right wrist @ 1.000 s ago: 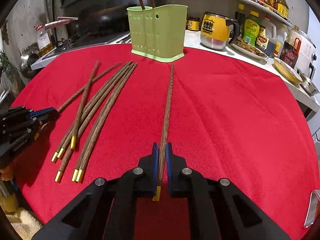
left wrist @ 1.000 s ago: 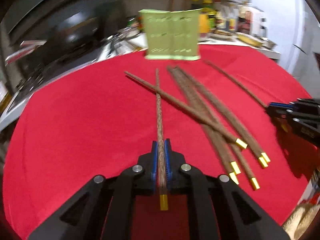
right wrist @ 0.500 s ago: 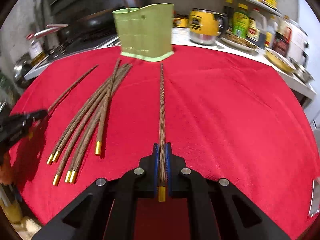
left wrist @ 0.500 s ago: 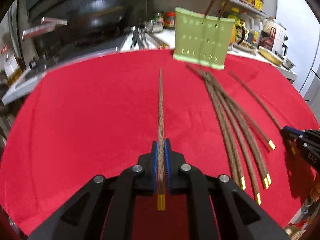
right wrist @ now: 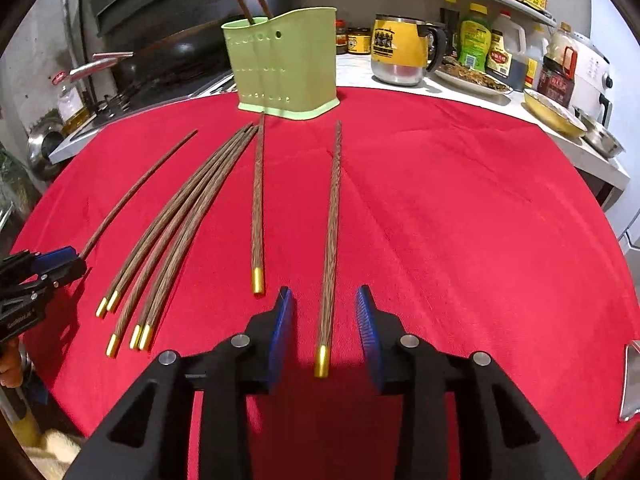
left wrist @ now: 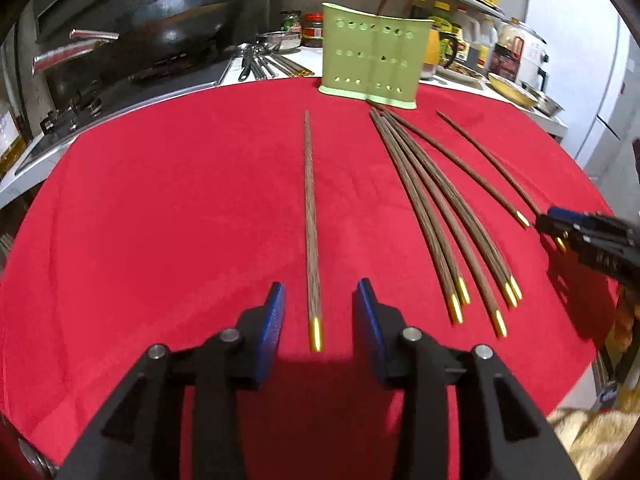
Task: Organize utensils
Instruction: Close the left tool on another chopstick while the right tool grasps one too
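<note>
Brown chopsticks with gold ends lie on a red tablecloth [left wrist: 160,200]. My left gripper [left wrist: 319,300] is open; one chopstick [left wrist: 311,220] lies on the cloth between its blue pads, apart from them. My right gripper [right wrist: 325,308] is open too, with another chopstick [right wrist: 331,240] lying between its pads. A fan of several chopsticks [left wrist: 440,216] lies between the two; it also shows in the right wrist view [right wrist: 176,232]. A green perforated utensil holder [right wrist: 286,62] stands at the far edge with two chopsticks upright in it; it also shows in the left wrist view [left wrist: 374,62].
A dark wok [left wrist: 168,40] and stove sit beyond the table's left side. A yellow mug [right wrist: 400,50], sauce bottles [right wrist: 474,46] and bowls [right wrist: 554,114] stand on the counter at the back right. The table's round edge drops off on both sides.
Both grippers were shut on a chopstick each; now both have opened and the two chopsticks lie released on the cloth, straightened toward the holder.
</note>
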A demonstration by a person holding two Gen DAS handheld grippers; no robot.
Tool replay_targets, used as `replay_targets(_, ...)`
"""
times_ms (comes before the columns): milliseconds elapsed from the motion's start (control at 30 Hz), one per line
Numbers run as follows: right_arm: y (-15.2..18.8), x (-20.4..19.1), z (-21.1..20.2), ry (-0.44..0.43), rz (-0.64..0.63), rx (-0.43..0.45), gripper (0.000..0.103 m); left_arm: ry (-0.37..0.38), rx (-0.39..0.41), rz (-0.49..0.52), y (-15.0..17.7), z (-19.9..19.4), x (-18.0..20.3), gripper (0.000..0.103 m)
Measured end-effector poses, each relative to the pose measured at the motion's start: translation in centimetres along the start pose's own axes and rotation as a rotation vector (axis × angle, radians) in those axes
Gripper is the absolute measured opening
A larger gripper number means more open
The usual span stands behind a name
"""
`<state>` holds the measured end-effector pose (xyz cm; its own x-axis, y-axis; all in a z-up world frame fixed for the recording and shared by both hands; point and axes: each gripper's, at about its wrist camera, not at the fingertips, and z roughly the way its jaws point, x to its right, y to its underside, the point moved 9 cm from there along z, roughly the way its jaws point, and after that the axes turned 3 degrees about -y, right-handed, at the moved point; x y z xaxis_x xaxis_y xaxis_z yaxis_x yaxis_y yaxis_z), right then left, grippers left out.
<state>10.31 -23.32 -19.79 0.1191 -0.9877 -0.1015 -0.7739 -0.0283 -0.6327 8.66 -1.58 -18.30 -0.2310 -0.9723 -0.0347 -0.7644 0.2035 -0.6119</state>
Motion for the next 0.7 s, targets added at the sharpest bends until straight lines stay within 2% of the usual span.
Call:
replay_targets(133,0.9,-0.5,-0.6,-0.011,-0.031,0.012,0.035,-0.01,-0.005,-0.011,0.6,-0.6,0.3,0.036)
replay_targets(200,1.2,-0.5,-0.9,-0.016,-0.037,0.017,0.035,-0.04,-0.005,-0.004,0.8,-0.7,0.3,0.028)
replay_targets(300,1.6,-0.6,-1.2,-0.034,-0.041,0.034,0.034,-0.061,0.006,0.0,0.6,-0.5,0.2,0.023)
replay_targets(533,2.3,-1.0,-1.8,-0.053,-0.071,0.063,0.035,-0.081,0.029,0.016,-0.2,0.2,0.5,0.022)
replay_targets(633,2.0,-0.4,-1.7,-0.037,-0.023,0.085,0.025,-0.077,0.032,0.011,-0.4,0.3,0.5,0.022)
replay_targets(700,1.8,0.1,-1.6,-0.021,-0.003,0.096,0.013,-0.08,0.04,0.011,-0.5,0.4,0.5,0.022)
